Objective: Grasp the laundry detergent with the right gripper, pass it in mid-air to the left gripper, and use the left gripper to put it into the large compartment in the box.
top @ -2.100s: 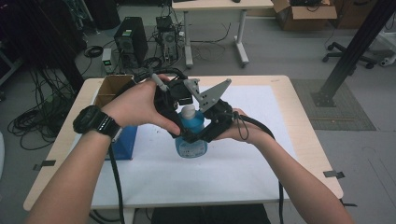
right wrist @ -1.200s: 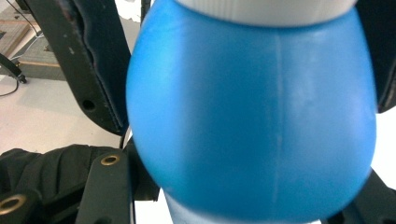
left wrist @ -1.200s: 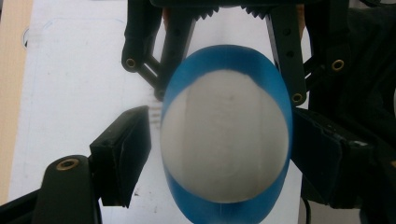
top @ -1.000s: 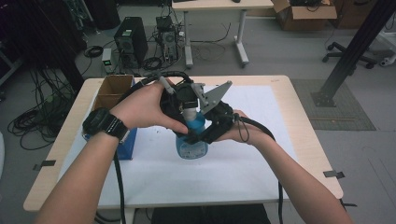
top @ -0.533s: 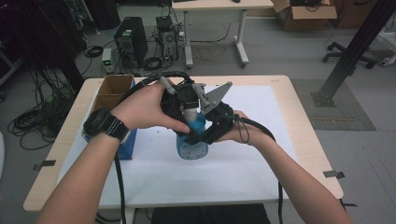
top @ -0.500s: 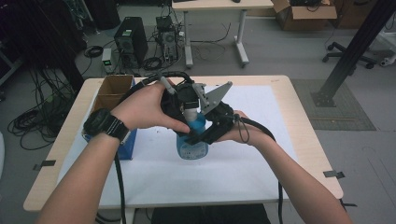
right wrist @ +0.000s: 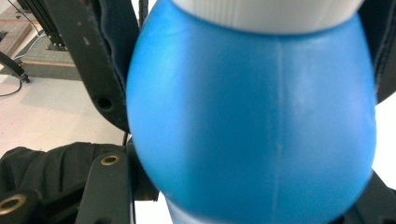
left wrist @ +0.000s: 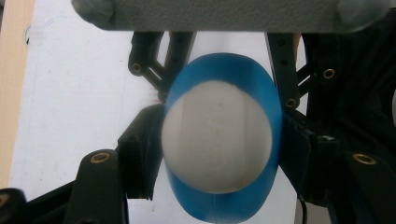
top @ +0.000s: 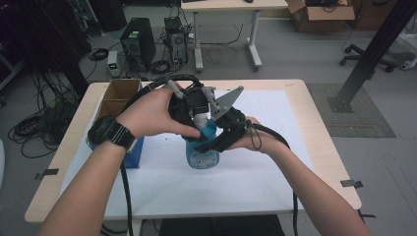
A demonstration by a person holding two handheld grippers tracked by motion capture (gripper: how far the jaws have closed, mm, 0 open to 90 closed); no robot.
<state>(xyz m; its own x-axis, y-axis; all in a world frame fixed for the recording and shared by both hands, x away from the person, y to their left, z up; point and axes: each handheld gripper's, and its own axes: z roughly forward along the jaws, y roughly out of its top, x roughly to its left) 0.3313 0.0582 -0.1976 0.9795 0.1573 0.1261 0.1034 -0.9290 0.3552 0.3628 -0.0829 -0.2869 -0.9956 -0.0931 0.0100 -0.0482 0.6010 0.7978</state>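
Bottle: blue bottle (top: 202,147) with a white cap (top: 200,118) stands upright on the white sheet (top: 275,162), near the middle of the counter (top: 324,142).
Your left hand-held gripper (top: 194,105): comes down over the bottle from 12 o'clock; in the left gripper view its jaws sit on both sides of the cap (left wrist: 217,140), clamped on it.
Your right hand-held gripper (top: 221,140): reaches in from 3 o'clock; its jaws press the blue body (right wrist: 252,116) from both sides, clamped on the bottle.
Left hand (top: 152,113): wears a black watch (top: 110,132).
Boxes: cardboard box (top: 118,93) at 10 o'clock, blue box (top: 133,150) just below it.
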